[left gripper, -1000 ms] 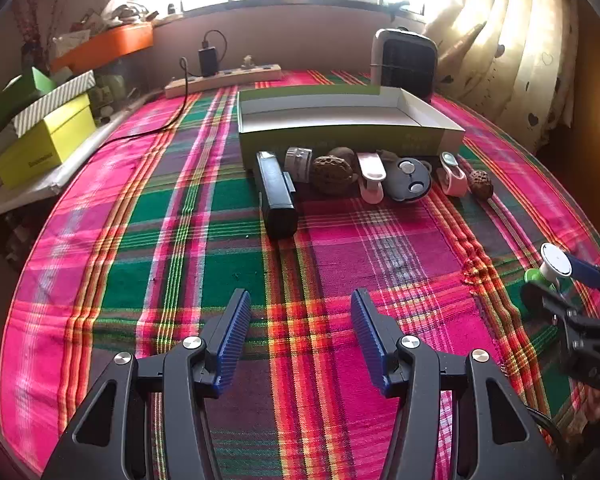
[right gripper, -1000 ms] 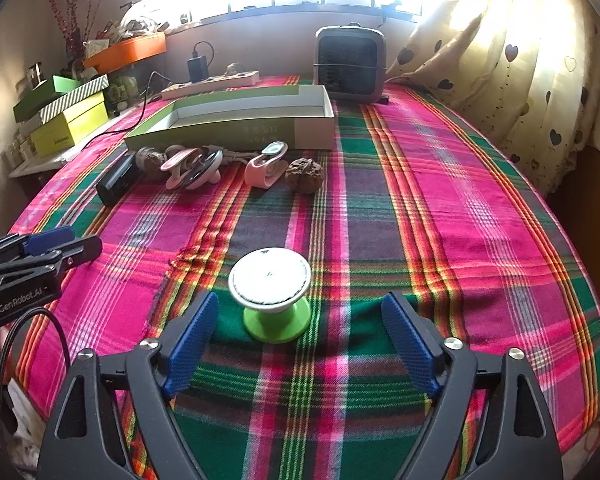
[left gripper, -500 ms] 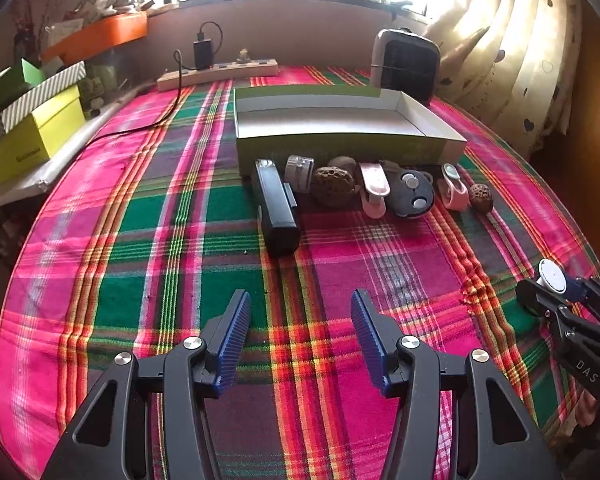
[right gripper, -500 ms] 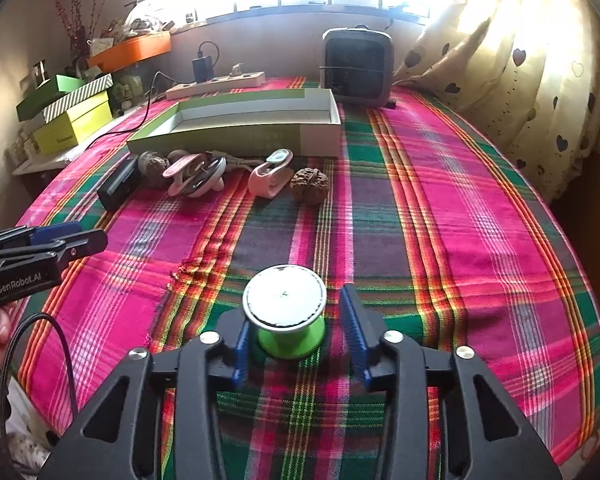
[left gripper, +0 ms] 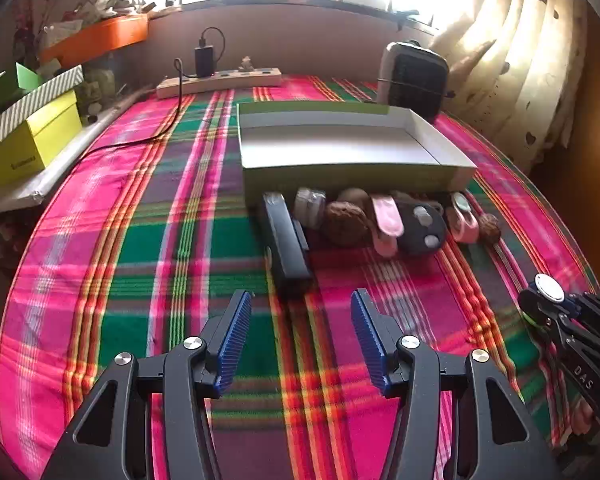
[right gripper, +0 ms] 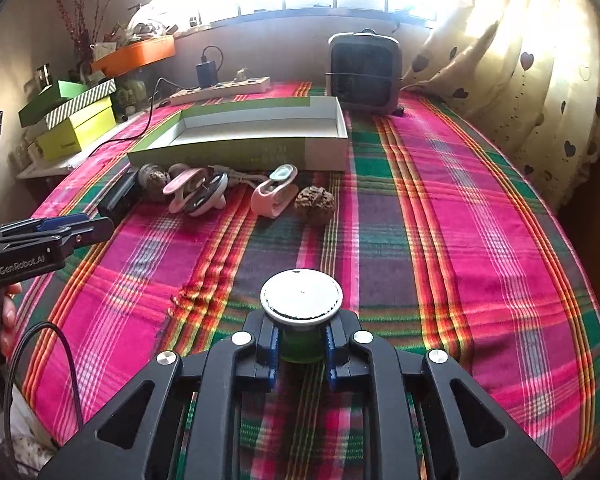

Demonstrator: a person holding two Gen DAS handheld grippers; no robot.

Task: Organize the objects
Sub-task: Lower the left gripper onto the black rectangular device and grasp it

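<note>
My right gripper [right gripper: 302, 350] is shut on the green waist of a spool with a white round top [right gripper: 302, 300], low over the plaid cloth. In the left wrist view the same spool [left gripper: 549, 287] shows at the right edge, held in that gripper. My left gripper [left gripper: 300, 336] hangs open over the cloth with nothing between its blue pads, just short of a black oblong case [left gripper: 286, 246]. Behind the case, a row of small items lies against the open green-and-white box [left gripper: 356, 178]: a walnut [left gripper: 346, 224], a pink clip [left gripper: 386, 220], a dark round piece [left gripper: 420, 230].
A grey fan heater [right gripper: 364, 74] stands behind the box. A power strip [left gripper: 220, 80] with a trailing cable lies at the back. Stacked yellow and green boxes [left gripper: 28, 136] sit on a ledge to the left. A curtain [right gripper: 520, 60] hangs at right. A second walnut [right gripper: 315, 205] lies beside another pink clip [right gripper: 274, 194].
The right jaws went from wide apart around the spool to closed on its green waist. The left gripper drifted a little forward toward the black case, still open.
</note>
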